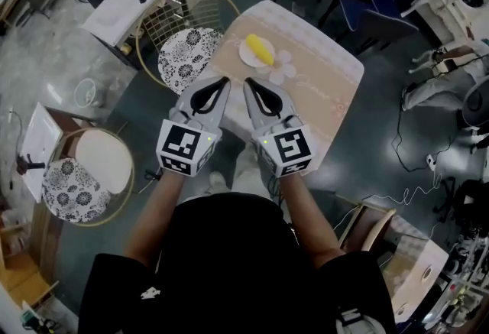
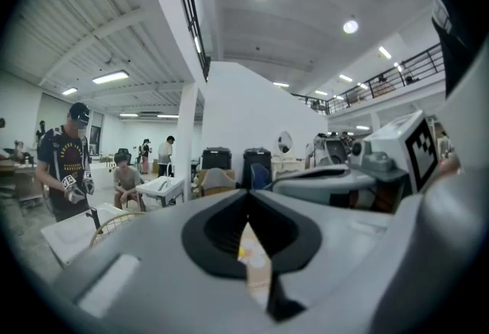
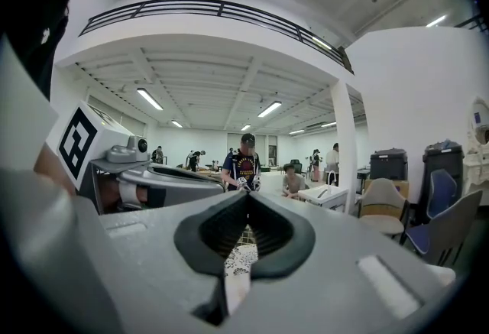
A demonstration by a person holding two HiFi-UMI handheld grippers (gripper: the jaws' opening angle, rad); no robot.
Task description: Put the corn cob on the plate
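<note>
Two grippers hover side by side over the near part of the counter [image 1: 325, 84], one in each of the person's hands. The left gripper [image 1: 225, 81] has its fingers pressed together at the tips, with nothing between them. The right gripper [image 1: 248, 82] is the same (its own view shows the dark pads meeting in a closed seam, empty). Both point away from the person, their tips near each other but apart. The corn cob [image 1: 260, 50] lies across a small white plate [image 1: 246, 58] on the counter's pale patterned cloth, ahead of both sets of fingers and clear of them. A wire-framed chair [image 1: 188, 57] with a black-and-white flowered cushion stands just left of the counter.
</note>
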